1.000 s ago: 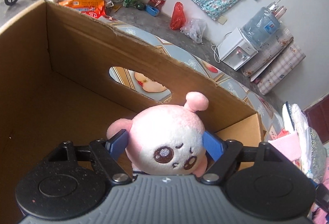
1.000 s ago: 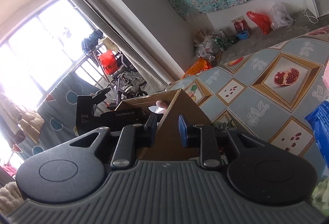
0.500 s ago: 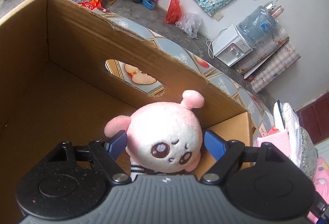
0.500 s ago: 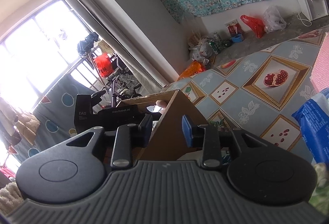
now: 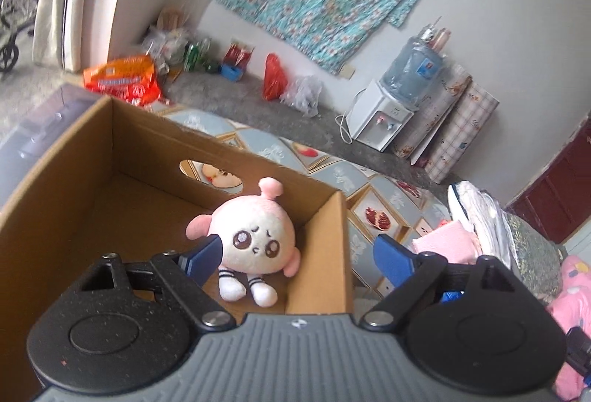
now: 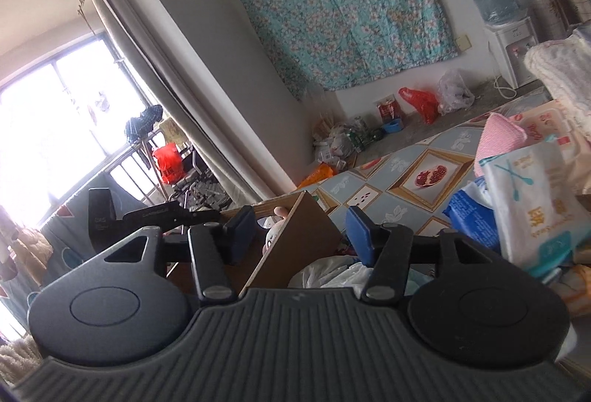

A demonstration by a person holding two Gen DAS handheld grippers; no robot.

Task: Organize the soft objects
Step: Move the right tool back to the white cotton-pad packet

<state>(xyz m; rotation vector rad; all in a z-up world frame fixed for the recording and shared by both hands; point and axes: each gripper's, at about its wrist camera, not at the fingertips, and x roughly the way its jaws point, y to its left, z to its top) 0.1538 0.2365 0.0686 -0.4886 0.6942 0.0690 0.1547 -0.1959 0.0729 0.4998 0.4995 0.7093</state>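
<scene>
A pink and white plush doll (image 5: 255, 239) sits in the near right corner of the brown cardboard box (image 5: 118, 150), free of the fingers. My left gripper (image 5: 299, 256) is open and empty, raised above the box. My right gripper (image 6: 301, 230) is open and empty, its jaws either side of the box corner (image 6: 295, 239). A little of the doll (image 6: 271, 235) and the left gripper (image 6: 155, 213) show in the right wrist view.
Pink cloth (image 5: 443, 243) and folded towels (image 5: 476, 210) lie right of the box. Tissue packs (image 6: 532, 202) and a blue packet (image 6: 469, 206) crowd the right. The surface carries a fruit-patterned cloth (image 6: 406, 176). A water dispenser (image 5: 384, 117) stands by the wall.
My left gripper opened, let go of the doll into the box, and rose back. My right gripper opened wider and pulled back from the box corner.
</scene>
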